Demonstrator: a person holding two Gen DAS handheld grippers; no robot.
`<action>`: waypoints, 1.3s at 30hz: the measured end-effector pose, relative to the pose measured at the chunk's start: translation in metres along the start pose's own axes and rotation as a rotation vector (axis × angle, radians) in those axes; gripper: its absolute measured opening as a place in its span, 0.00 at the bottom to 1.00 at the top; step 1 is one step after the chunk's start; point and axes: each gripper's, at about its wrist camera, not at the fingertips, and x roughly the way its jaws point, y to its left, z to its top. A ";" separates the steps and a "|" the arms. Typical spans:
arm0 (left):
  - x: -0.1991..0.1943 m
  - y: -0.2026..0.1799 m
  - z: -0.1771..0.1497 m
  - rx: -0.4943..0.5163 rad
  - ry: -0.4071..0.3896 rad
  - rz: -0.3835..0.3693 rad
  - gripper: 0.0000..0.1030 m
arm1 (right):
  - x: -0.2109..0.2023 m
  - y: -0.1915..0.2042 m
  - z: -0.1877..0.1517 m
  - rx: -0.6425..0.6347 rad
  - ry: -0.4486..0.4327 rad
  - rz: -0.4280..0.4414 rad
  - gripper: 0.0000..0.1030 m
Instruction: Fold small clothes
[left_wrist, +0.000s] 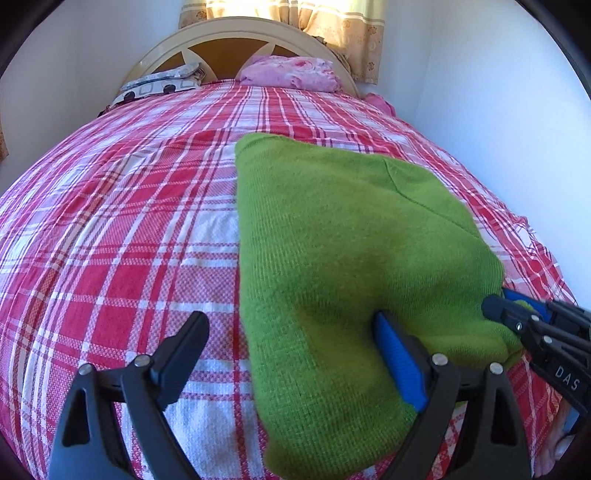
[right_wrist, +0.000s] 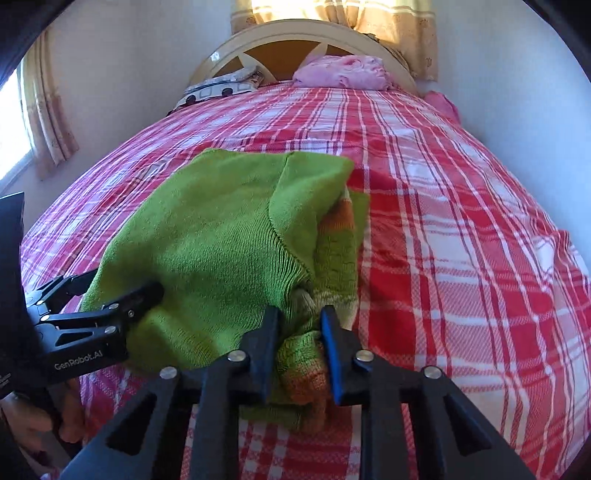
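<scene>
A green knit sweater (left_wrist: 332, 229) lies folded on the red-and-white plaid bedspread (left_wrist: 122, 229). My left gripper (left_wrist: 291, 319) is open wide over its near left edge; the blue-padded finger rests on the knit and the other stands over bare bedspread. In the right wrist view the sweater (right_wrist: 207, 229) shows orange-striped layers under its right side. My right gripper (right_wrist: 301, 317) is shut on a bunched fold of that near edge, with cloth filling the gap between the pads. The right gripper (left_wrist: 506, 299) also shows at the sweater's right corner, and the left gripper (right_wrist: 122, 284) at the sweater's left.
A pink pillow (left_wrist: 291, 72) and a patterned pillow (left_wrist: 159, 83) lie against the cream headboard (left_wrist: 229, 33) at the far end. White walls run along both sides of the bed. A hand (right_wrist: 37, 417) holds the left gripper at the lower left.
</scene>
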 end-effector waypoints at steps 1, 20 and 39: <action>0.001 0.001 0.000 -0.003 0.005 -0.009 0.90 | 0.001 0.000 -0.002 0.012 0.003 -0.002 0.19; -0.027 0.016 0.000 0.043 0.029 -0.052 0.95 | -0.034 -0.016 -0.012 0.046 0.054 -0.010 0.50; 0.044 -0.011 0.063 0.043 0.035 0.061 0.91 | 0.075 -0.022 0.081 0.159 0.022 -0.024 0.59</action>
